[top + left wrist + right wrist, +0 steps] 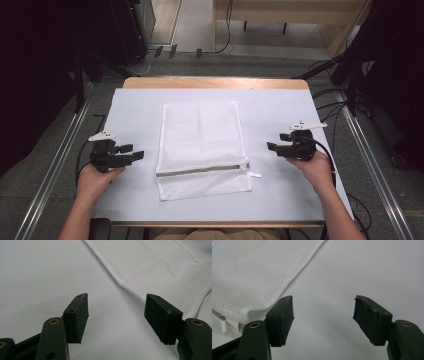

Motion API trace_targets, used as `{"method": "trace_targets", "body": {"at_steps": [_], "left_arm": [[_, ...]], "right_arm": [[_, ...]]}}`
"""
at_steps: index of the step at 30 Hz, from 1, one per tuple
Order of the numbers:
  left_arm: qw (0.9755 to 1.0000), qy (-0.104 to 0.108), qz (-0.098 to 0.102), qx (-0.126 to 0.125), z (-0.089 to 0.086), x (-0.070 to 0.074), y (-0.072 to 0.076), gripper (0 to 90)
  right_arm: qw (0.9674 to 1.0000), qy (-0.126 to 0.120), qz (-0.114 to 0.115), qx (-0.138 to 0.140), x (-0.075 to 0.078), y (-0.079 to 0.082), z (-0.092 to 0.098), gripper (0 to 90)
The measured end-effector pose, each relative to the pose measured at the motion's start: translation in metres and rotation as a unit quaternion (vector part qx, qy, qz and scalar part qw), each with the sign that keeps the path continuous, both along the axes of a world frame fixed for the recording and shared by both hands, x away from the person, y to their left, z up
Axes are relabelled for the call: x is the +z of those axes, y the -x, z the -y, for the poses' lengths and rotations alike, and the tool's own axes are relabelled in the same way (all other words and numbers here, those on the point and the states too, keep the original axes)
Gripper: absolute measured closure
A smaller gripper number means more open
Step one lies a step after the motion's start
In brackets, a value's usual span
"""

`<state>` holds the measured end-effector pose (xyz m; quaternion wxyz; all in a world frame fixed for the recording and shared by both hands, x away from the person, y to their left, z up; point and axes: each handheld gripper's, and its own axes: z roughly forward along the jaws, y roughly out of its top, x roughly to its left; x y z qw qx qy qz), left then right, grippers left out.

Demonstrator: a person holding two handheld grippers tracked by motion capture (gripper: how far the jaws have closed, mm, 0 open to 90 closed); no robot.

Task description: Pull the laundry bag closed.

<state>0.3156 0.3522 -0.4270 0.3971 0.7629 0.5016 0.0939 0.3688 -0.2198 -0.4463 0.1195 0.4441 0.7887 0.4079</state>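
A white mesh laundry bag (200, 145) lies flat in the middle of the table, its grey zipper (202, 170) running across near the front end, with a white pull tab (255, 174) at the right. My left gripper (134, 152) rests left of the bag, jaws open and empty, pointing at it; the bag's edge (160, 267) lies beyond its jaws. My right gripper (277, 142) sits right of the bag, open with nothing between its jaws; the bag (257, 272) and its zipper pull (223, 325) lie to the left of them.
A pale sheet (280, 195) covers the wooden table (215, 82). Dark equipment stands and cables ring the table on the floor. Metal rails (55, 165) run along both sides.
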Motion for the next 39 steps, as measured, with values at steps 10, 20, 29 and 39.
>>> {"method": "trace_targets", "body": {"at_steps": [10,20,29,39], "left_arm": [[0.9999,-0.001,-0.005,0.01,-0.0031,-0.0024,-0.0032,35.7],[0.9999,-0.008,-0.013,0.005,-0.001,-0.0039,-0.0039,35.6],[0.9997,-0.012,-0.019,0.003,0.0012,-0.0055,-0.0043,35.3],[0.9995,-0.016,-0.026,0.006,0.0026,-0.008,-0.0055,33.5]], "right_arm": [[0.9998,0.012,-0.001,-0.016,-0.0067,-0.0056,0.0035,31.8],[0.9998,0.016,-0.004,-0.01,-0.0082,-0.0056,0.0011,31.8],[0.9998,0.018,-0.006,-0.006,-0.009,-0.0056,0.0002,31.8],[0.9996,0.026,-0.01,-0.002,-0.0107,-0.0058,-0.0014,31.8]]}}
